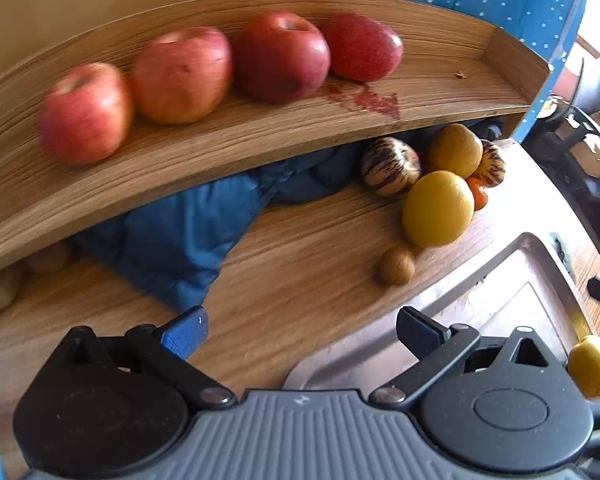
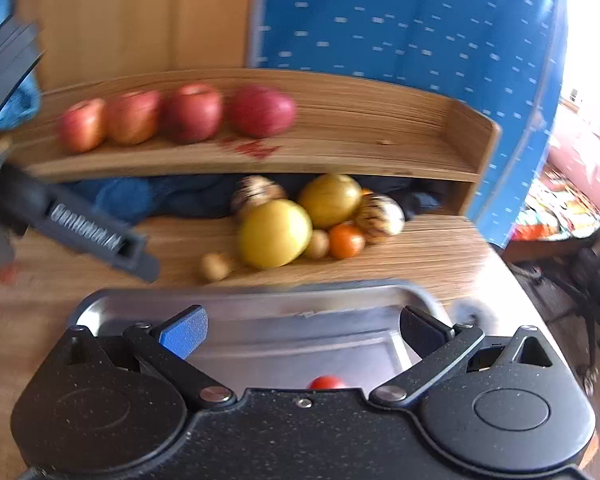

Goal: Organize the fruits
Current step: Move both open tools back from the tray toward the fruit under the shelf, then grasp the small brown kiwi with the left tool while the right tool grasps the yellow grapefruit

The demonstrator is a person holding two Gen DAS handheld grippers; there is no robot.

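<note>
Several red apples stand in a row on the raised wooden shelf; the right wrist view shows the same apples on that shelf. Below, on the table, lies a pile of yellow fruit, striped fruit, an orange one and a small brown nut-like fruit. My left gripper is open and holds nothing, over the table beside the steel tray. My right gripper is open over the tray, with a small red fruit under it.
A blue cloth lies under the shelf. Small brown fruits sit at the far left. A yellow fruit rests at the tray's right side. The left gripper's body crosses the right wrist view. The table edge drops off at right.
</note>
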